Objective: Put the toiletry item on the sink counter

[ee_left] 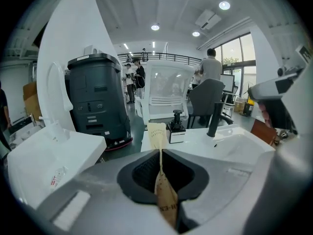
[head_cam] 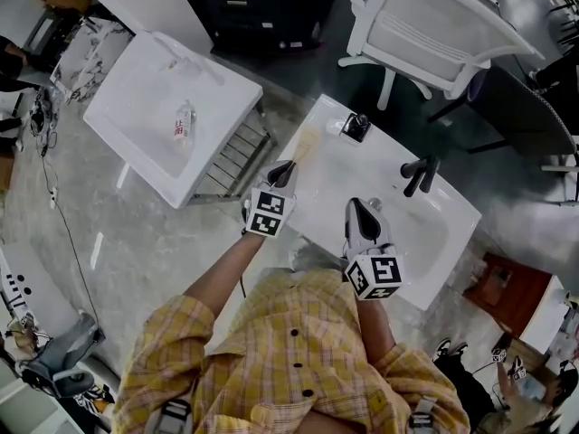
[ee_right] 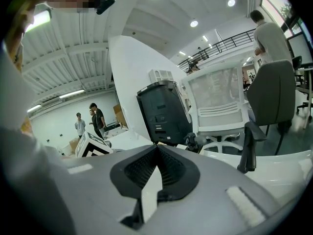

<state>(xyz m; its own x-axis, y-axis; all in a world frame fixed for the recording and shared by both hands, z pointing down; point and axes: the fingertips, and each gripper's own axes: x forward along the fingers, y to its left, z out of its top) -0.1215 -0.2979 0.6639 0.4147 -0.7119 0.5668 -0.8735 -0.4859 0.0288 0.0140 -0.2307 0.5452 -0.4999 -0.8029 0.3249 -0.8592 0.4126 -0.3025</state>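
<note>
Jaws: left gripper [head_cam: 285, 172] pinching flat sachet [ee_left: 157, 133]; right gripper [ee_right: 156, 148] pressed together, empty | sachet: above tabletop [head_cam: 335, 179] edge, left of pump bottle [head_cam: 355, 127], long axis continuing the jaws' line | nearer: left | next, likely: lower, release

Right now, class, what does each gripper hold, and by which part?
The left gripper pinches a flat tan sachet by its lower part, its top end sticking out beyond the jaws. The right gripper, jaws together, holds nothing.

Matt tan paper for the sachet [ee_left: 157, 137]; ribbed black rubber pads [ee_left: 145, 173] in the left tongs [ee_left: 160, 153]; glossy smooth white ceramic for the tabletop [head_cam: 330, 197]; matt black metal for the faucet [head_cam: 418, 175].
</note>
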